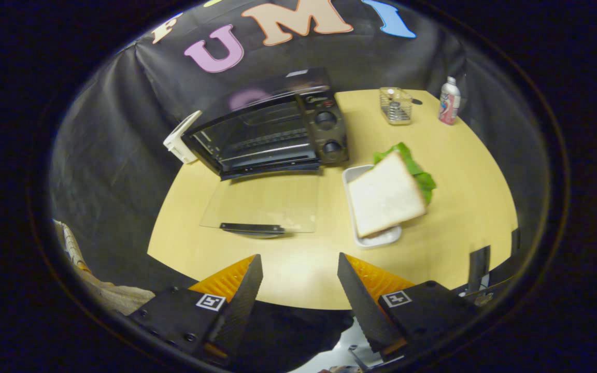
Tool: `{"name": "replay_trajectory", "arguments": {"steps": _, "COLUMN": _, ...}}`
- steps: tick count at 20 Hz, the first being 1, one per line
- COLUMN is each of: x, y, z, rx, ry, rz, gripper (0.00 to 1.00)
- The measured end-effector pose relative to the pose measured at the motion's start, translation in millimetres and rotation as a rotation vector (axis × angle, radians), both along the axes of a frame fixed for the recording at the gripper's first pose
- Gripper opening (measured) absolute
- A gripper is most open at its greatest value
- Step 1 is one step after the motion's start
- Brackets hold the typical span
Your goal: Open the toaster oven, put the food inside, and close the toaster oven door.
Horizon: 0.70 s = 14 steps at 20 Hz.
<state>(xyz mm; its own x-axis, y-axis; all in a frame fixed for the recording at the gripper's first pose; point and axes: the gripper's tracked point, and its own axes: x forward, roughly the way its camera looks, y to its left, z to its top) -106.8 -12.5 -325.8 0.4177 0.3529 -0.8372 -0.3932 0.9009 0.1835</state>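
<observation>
Black toaster oven (278, 129) on a pale wood counter (298, 280); white bread slice (384, 197), green lettuce (417, 173), seemingly white tray (376, 239).

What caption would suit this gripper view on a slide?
Open gripper hovers over round wooden table; black toaster oven stands with glass door down, sandwich waiting on white tray.

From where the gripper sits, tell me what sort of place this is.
Probably a staged recording booth set up like a kitchen: black cloth wall, round wooden table with an open toaster oven and a sandwich on a tray. The gripper hangs open, holding nothing.
</observation>
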Motion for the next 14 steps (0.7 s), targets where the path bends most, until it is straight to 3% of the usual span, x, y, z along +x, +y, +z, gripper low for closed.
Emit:
{"name": "replay_trajectory", "arguments": {"steps": 6, "x": 56.5, "y": -76.5, "z": 4.9, "rx": -0.030, "ry": 0.042, "rz": 0.027, "gripper": 0.95}}
{"name": "replay_trajectory", "arguments": {"steps": 14, "x": 125.7, "y": -77.8, "z": -38.2, "rx": 0.128, "ry": 0.190, "rz": 0.070, "gripper": 0.95}}
